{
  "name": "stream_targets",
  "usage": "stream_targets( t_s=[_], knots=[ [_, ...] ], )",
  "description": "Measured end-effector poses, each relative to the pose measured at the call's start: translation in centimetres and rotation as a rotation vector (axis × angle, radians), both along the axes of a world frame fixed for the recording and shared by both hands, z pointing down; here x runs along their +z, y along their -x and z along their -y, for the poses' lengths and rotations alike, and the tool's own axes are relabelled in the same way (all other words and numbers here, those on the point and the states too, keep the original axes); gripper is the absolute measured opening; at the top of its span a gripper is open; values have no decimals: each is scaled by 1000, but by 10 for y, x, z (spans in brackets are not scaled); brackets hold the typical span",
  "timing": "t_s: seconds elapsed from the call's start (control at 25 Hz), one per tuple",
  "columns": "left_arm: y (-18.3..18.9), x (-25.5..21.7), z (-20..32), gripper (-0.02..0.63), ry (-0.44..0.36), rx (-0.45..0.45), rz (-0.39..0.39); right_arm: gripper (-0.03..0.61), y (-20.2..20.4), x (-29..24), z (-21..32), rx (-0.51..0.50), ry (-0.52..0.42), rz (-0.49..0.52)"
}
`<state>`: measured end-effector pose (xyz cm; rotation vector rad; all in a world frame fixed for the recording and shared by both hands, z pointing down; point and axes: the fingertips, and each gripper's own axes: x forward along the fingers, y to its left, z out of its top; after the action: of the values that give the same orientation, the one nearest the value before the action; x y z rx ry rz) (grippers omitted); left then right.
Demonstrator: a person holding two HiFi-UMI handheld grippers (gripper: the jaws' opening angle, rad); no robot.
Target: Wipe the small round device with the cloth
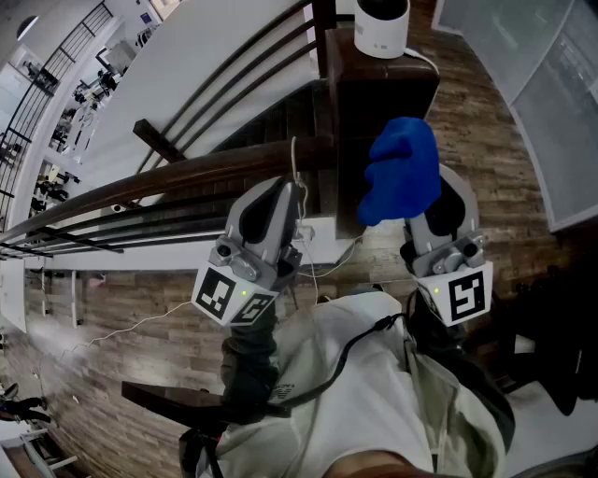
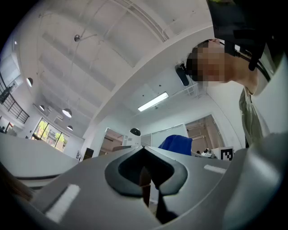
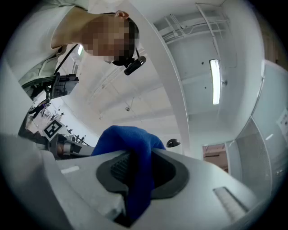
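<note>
The small round white device (image 1: 381, 26) stands on top of a dark wooden post (image 1: 385, 103) at the upper middle of the head view. A blue cloth (image 1: 402, 173) sticks up from my right gripper (image 1: 437, 207), which is shut on it just below the post's top. The right gripper view shows the cloth (image 3: 130, 152) pinched between the jaws of that gripper (image 3: 135, 173). My left gripper (image 1: 271, 207) is shut and holds nothing, to the left of the post. From the left gripper (image 2: 146, 170) I see the device (image 2: 135, 134) and the cloth (image 2: 177, 144) beyond its tips.
A dark wooden handrail (image 1: 187, 175) runs left from the post, with thin rails under it. A white cable (image 1: 313, 266) hangs down the post past my left gripper. A glass panel (image 1: 561, 103) stands at the right. Wood flooring lies below.
</note>
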<state>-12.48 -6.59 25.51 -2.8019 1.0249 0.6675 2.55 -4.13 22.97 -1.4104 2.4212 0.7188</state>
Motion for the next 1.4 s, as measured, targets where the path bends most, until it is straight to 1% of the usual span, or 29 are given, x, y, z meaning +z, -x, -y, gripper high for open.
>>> stream_targets(
  t_s=[0.16,0.36,0.48,0.56,0.6,0.68,0.76,0.84,0.92,1.0,1.04,1.12,1.2,1.24,1.32,1.4],
  knots=[
    [-6,3,8,-9,15,9,7,80,-5,4,-2,23,1,-26],
    [-22,-3,22,-9,10,21,6,80,-28,3,5,54,6,-35],
    [-33,-9,33,-9,10,18,1,80,-42,0,15,52,10,-47],
    [-41,-13,41,-9,9,15,3,80,-54,-7,24,55,-10,-64],
    [-44,-15,45,-9,9,14,3,80,-61,-15,30,67,-35,-86],
    [-51,-19,52,-9,4,7,1,80,-74,-38,42,120,-121,-168],
    [-56,-22,56,-9,-3,-3,-2,80,-79,-73,58,187,-237,-282],
    [-60,-23,59,-9,-6,-12,-4,80,-72,-111,78,225,-338,-383],
    [-64,-20,60,-9,0,-17,-2,80,-58,-142,99,239,-412,-442],
    [-69,-15,59,-9,11,-17,-4,80,-43,-163,119,262,-465,-488],
    [-70,-14,58,-9,16,-19,-8,80,-36,-168,130,280,-477,-520],
    [-71,-11,58,-9,24,-28,-14,80,-27,-165,152,319,-460,-612],
    [-68,-9,60,-9,27,-47,-19,80,-17,-149,168,340,-432,-717],
    [-66,-8,62,-9,27,-59,-21,80,-13,-139,171,343,-432,-754],
    [-62,-6,67,-9,25,-79,-22,80,-5,-123,167,330,-454,-788],
    [-61,-6,68,-9,24,-91,-21,80,0,-100,156,281,-449,-829]
  ],
)
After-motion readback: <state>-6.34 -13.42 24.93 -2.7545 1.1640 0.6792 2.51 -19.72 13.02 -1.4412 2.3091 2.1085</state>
